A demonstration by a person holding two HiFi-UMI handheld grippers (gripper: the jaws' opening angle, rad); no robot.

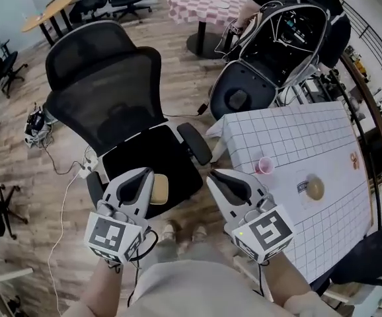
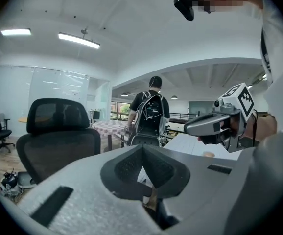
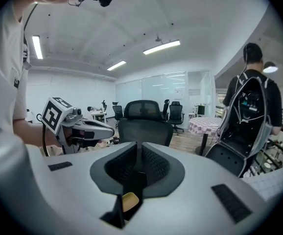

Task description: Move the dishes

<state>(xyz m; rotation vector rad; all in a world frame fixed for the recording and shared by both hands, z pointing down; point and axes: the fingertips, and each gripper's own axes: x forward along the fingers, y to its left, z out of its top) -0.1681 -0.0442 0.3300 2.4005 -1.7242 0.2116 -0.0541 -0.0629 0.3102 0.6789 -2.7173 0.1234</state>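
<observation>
Left gripper (image 1: 147,173), right gripper (image 1: 214,176): fingers pressed together, empty, short of the worktop (image 1: 290,127) (advice: spread them before reaching the near-edge pink cup (image 1: 265,166), then the mid-worktop brown dish (image 1: 314,187)).

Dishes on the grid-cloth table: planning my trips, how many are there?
2: a pink cup near the table's chair-side edge, a brown dish mid-table. A small item at the opposite edge is unclear.

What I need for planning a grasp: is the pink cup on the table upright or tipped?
Upright: in the head view the pink cup stands on the table with its round mouth facing up.
</observation>
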